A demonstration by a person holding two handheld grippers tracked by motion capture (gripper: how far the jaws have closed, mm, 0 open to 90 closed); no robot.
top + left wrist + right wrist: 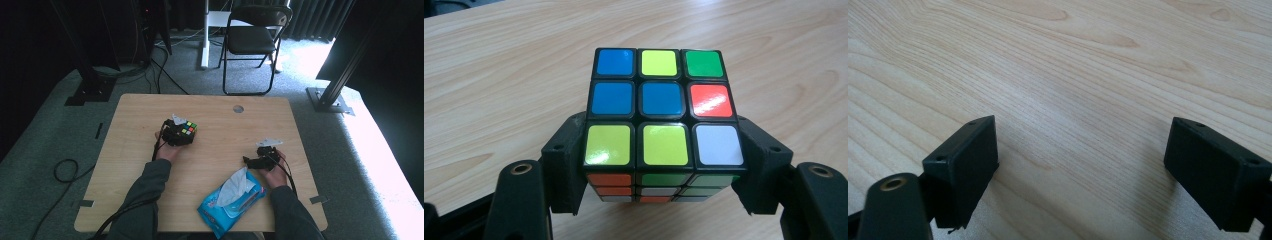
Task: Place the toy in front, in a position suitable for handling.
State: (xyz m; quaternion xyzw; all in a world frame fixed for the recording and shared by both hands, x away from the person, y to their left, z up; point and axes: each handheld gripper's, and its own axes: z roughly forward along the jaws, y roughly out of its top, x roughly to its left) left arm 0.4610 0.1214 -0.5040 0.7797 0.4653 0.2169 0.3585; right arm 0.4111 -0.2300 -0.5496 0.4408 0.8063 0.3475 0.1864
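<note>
A scrambled Rubik's cube [185, 131] sits left of the table's middle, between the jaws of my left gripper [176, 133]. In the left gripper view the cube [663, 120] shows blue, yellow, green, red and white stickers on top, and both black jaws press its lower sides, so my left gripper [663, 165] is shut on it. My right gripper [255, 161] rests at the right side of the table, apart from the cube. Its jaws stand wide apart over bare wood in the right gripper view, where my right gripper [1083, 150] holds nothing.
A blue pack of wet wipes [231, 202] with a tissue sticking out lies near the front edge, just left of my right hand. The wooden table [220, 120] has a round cable hole [238, 108] at the back. A black folding chair [252, 40] stands beyond the table.
</note>
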